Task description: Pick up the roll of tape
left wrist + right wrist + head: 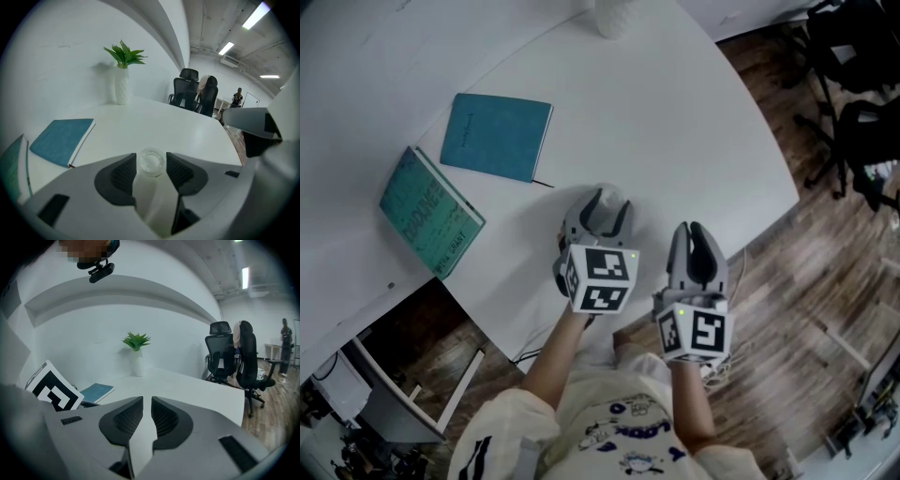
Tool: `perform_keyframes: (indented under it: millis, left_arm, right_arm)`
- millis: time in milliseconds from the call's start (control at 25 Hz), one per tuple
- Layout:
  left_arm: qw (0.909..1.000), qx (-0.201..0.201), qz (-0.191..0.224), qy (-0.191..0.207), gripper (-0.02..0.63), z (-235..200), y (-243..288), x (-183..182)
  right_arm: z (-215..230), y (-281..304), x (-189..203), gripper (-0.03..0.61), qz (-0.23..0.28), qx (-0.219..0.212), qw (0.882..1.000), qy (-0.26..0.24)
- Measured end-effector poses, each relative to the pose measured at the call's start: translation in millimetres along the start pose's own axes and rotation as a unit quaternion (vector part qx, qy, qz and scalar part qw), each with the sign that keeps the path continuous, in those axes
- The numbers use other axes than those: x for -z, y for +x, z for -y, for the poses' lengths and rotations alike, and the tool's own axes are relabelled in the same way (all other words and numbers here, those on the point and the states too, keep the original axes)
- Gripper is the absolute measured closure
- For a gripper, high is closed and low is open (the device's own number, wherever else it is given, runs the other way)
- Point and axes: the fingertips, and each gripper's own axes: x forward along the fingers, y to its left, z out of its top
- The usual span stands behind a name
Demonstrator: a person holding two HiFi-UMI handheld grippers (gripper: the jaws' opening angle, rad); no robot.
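Note:
A small clear roll of tape (pixel 151 161) lies on the white table (pixel 675 112) near its front edge. In the head view the roll of tape (pixel 604 192) shows as a pale ring between the left jaws. My left gripper (pixel 151 165) points down at it, and its dark ribbed pads (pixel 123 176) meet the roll on both sides. My right gripper (pixel 698 234) hangs just right of the left one, past the table's edge, with its jaws almost together and nothing between them. In the right gripper view the right gripper (pixel 146 411) shows only a thin slit.
A teal notebook (pixel 497 136) and a green-covered book (pixel 429 214) lie on the table's left part. A white vase with a plant (pixel 122 86) stands at the far side. Black office chairs (pixel 853 122) stand on the wooden floor to the right.

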Motion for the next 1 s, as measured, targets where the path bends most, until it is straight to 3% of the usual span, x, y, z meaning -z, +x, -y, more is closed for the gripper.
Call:
perform_keyframes:
  millis: [320, 560, 1000]
  left_arm:
    - [0.9949, -0.028, 0.097, 0.001, 0.411, -3.4, -68.4, -58.6]
    - [0.9823, -0.054, 0.179, 0.003, 0.413, -0.1, -143.1, -100.9]
    - [0.9594, -0.091, 0.267, -0.006, 0.413, 1.8, -253.7, -126.0]
  right_arm:
    - [-9.0, -26.2, -36.7, 0.525, 0.045, -0.006, 0.999, -0.012]
    - [-23.5, -60.9, -78.5, 0.525, 0.096, -0.018, 0.995, -0.026]
    - [-54.1, -121.3, -131.7, 0.525, 0.169, -0.038, 0.984, -0.043]
